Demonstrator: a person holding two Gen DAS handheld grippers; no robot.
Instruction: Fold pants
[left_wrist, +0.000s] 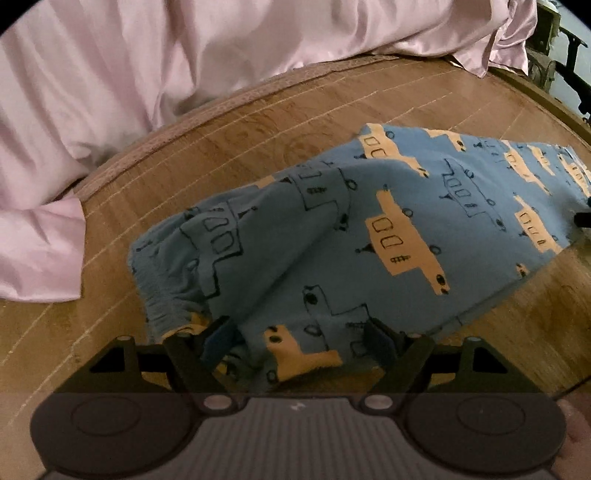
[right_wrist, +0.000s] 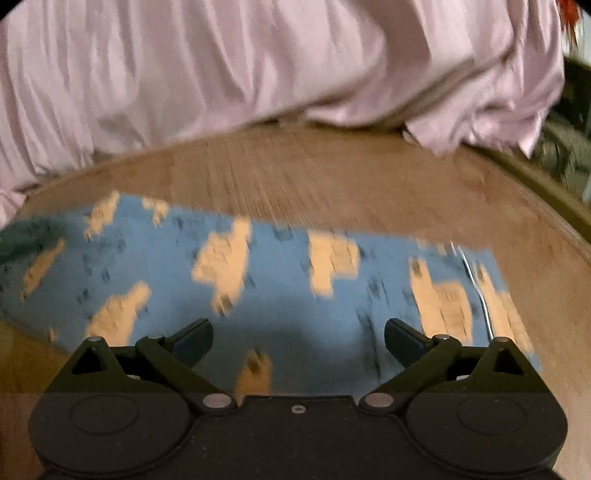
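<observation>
One blue pants (left_wrist: 332, 236) on table (left_wrist: 229, 122), left gripper (left_wrist: 299, 336) and right gripper (right_wrist: 299, 339) both wide, empty

A home bedroom, by the look of it — a bed covered with a woven bamboo mat (left_wrist: 229, 155), a rumpled pale-pink satin quilt (left_wrist: 129, 59) bunched along its far edge, and child's printed pants (left_wrist: 332, 229) spread on top.

Pants (left_wrist: 332, 229) soft matt printed cloth; sheet (left_wrist: 110, 74) glossy satin; mat (left_wrist: 258, 122) woven.
</observation>
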